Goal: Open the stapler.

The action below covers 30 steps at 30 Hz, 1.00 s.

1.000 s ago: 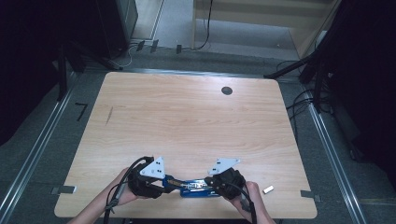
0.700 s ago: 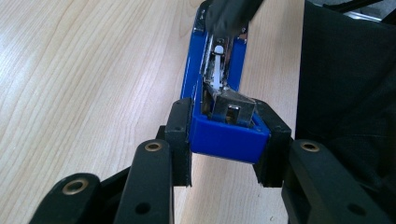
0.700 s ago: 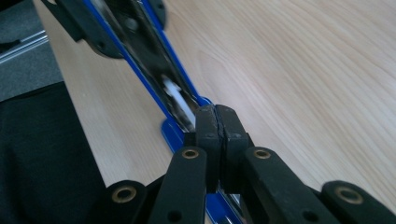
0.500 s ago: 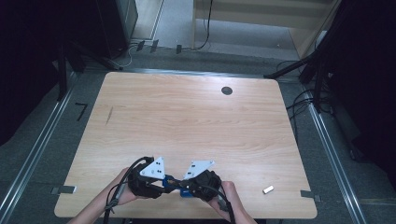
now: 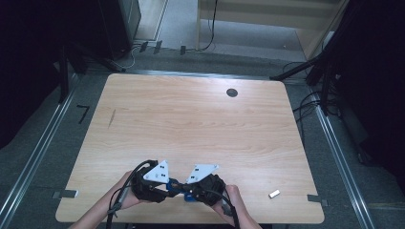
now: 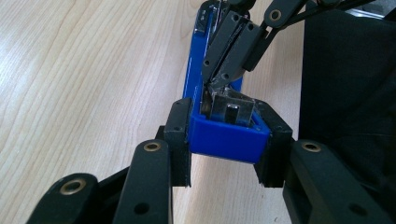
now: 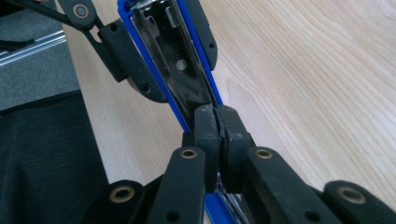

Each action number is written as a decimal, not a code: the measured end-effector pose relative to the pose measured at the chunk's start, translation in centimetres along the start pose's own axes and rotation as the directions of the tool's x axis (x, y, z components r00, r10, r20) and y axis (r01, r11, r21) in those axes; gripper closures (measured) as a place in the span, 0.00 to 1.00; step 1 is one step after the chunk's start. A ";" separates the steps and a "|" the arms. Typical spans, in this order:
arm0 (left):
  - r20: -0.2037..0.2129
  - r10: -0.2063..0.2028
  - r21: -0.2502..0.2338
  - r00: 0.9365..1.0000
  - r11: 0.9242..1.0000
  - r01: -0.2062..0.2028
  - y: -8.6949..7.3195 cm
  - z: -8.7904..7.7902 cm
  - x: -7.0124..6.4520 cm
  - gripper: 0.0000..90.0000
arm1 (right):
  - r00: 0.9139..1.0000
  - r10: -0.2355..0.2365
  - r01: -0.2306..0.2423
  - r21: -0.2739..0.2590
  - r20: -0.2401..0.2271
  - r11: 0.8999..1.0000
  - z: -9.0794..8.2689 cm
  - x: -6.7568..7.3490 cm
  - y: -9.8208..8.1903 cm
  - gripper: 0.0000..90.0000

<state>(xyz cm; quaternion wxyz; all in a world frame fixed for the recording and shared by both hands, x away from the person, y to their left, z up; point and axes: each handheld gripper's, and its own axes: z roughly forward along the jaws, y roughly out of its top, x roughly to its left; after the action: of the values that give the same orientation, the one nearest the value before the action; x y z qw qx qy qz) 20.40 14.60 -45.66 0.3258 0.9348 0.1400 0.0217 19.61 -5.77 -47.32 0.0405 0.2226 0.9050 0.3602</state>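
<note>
Left gripper [image 6: 227,140] clamped on blue stapler [image 6: 224,135] end, pads on both its sides; right gripper [image 7: 216,122] jaws pressed together, tips in stapler's [image 7: 175,60] metal channel; we see stapler [image 5: 177,190] at 6 o'clock edge of table [image 5: 200,124]; small white piece [image 5: 273,194] toward 4 o'clock.

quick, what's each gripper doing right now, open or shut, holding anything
Left gripper: closed on the end of the blue stapler, a pad on each side.
Right gripper: shut, pads pressed together over the stapler's metal channel; whether it pinches anything cannot be told.
</note>
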 end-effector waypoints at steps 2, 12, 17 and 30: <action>-0.001 0.002 0.003 1.000 1.000 -0.002 0.0 0.0 0.0 0.72 | 1.000 -0.002 0.002 0.011 0.005 1.000 0.1 0.0 0.0 1.00; -0.028 0.021 0.016 0.999 1.000 -0.021 0.3 0.1 -0.3 0.70 | 1.000 -0.016 0.015 0.042 0.016 0.999 0.2 -0.1 -0.2 1.00; -0.035 0.022 -0.002 0.999 1.000 -0.022 0.6 -0.1 -0.3 0.68 | 1.000 -0.021 0.021 0.053 0.016 0.998 0.4 0.0 -0.3 1.00; -0.039 0.030 -0.003 0.999 1.000 -0.030 0.1 -0.7 -0.4 0.71 | 0.999 -0.033 0.032 0.068 0.011 0.997 0.7 0.1 -0.4 1.00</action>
<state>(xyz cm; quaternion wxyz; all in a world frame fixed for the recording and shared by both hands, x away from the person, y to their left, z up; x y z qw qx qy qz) 19.92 14.83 -45.00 0.3241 0.9356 0.1324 0.0453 19.51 -5.49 -48.07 0.0441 0.2111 0.9201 0.3271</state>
